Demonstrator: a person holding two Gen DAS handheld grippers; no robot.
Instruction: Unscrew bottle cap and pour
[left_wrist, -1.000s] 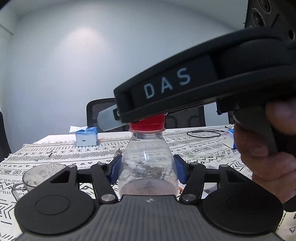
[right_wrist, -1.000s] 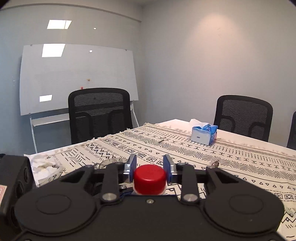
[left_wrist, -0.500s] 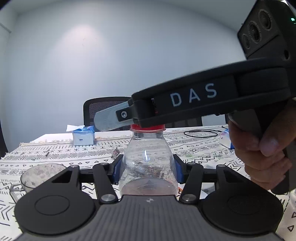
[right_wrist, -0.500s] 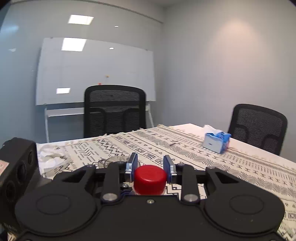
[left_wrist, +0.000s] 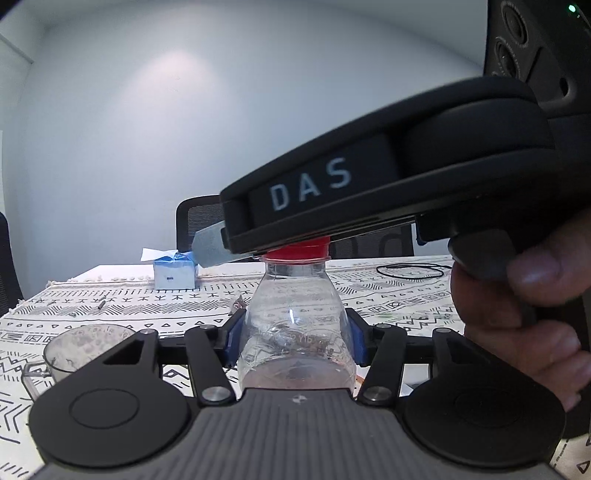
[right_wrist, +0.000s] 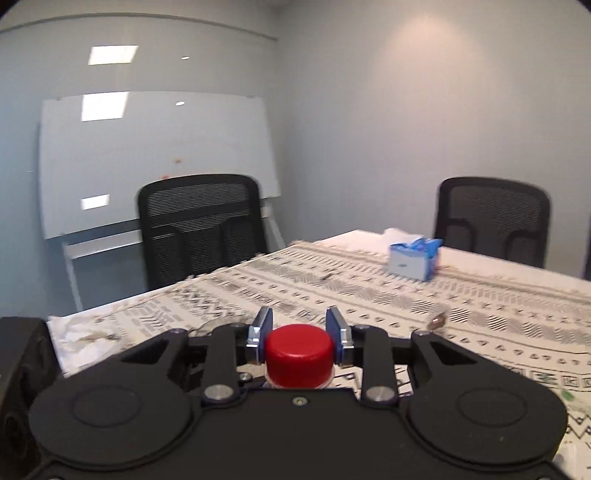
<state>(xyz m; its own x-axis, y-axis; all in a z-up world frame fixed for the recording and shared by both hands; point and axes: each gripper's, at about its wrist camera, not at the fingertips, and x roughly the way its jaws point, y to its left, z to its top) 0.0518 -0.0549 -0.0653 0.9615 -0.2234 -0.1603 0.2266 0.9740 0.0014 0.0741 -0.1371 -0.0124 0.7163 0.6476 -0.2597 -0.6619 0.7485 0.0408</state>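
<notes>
The left gripper (left_wrist: 295, 339) pinches the upright clear bottle (left_wrist: 295, 325) at 6 o'clock, its base hidden, while the right gripper (right_wrist: 300, 338) clamps the red cap (right_wrist: 299, 352), which the left view mostly hides.

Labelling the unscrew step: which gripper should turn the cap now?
Right. The right gripper is already shut on the red cap, while the left gripper clamps the bottle body upright, steadying it.

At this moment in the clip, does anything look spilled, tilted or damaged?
Nothing stands out. The clear plastic bottle stands upright in the left gripper, and the right gripper clamps its red cap. The clear measuring cup sits upright on the patterned tablecloth, which shows no spill.
</notes>
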